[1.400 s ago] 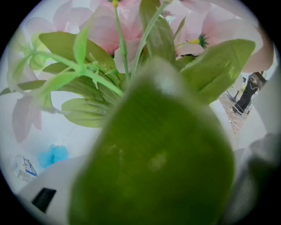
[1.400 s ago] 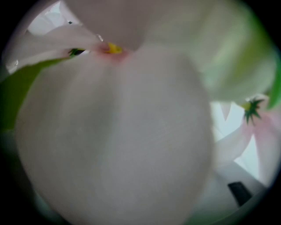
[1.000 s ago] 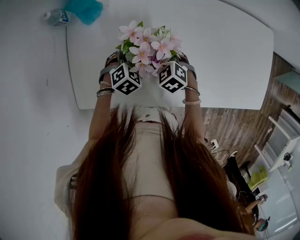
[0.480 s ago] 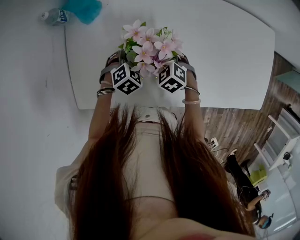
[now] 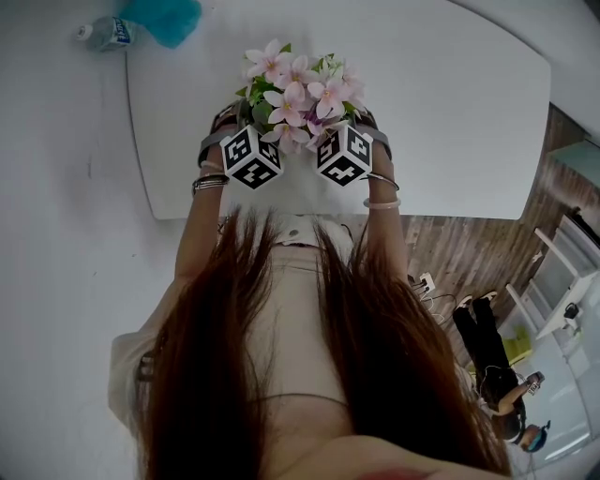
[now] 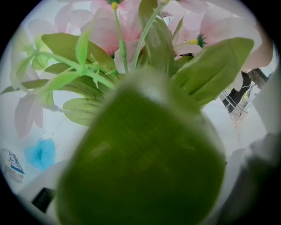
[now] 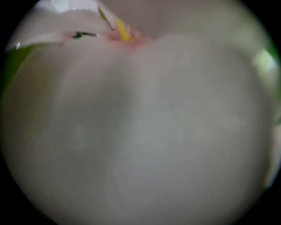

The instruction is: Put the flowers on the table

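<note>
A bunch of pink flowers [image 5: 300,94] with green leaves sits between my two grippers, over the near part of the white table [image 5: 450,112]. My left gripper [image 5: 242,124] is at the bunch's left side and my right gripper [image 5: 360,122] at its right; only their marker cubes and bodies show. The blooms hide both pairs of jaws. In the left gripper view a blurred green leaf [image 6: 145,162] fills the middle, with pink flowers [image 6: 131,26] above it. A pale petal [image 7: 140,132] covers nearly all of the right gripper view.
A plastic bottle [image 5: 108,33] and a blue cloth [image 5: 164,14] lie at the table's far left corner; the blue cloth [image 6: 40,154] also shows in the left gripper view. Wooden floor, white furniture and another person [image 5: 487,366] are at the right.
The flowers and both grippers shifted slightly farther over the table a second ago, then held still. The person at the lower right has moved.
</note>
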{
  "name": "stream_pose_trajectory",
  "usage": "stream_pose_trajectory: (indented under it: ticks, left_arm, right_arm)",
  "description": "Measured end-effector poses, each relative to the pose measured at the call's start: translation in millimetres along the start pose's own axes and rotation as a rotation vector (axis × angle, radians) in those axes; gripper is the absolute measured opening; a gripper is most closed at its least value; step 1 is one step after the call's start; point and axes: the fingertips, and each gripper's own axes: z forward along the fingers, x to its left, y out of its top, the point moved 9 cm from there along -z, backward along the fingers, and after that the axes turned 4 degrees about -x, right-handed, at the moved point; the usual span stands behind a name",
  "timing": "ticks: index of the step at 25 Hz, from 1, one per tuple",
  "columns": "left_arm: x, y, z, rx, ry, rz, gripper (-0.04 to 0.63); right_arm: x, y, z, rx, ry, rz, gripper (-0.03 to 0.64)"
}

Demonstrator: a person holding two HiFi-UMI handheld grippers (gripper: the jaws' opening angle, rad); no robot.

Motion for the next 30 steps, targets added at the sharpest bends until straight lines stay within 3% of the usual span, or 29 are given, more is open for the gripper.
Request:
stream_pose_trajectory:
  ticks: [30]
  left_arm:
    - [5,-6,4,0.012,-0.063,-0.015,0.334]
  right_arm:
    - [-2,4,4,0.055,0.036,0.050,0.344]
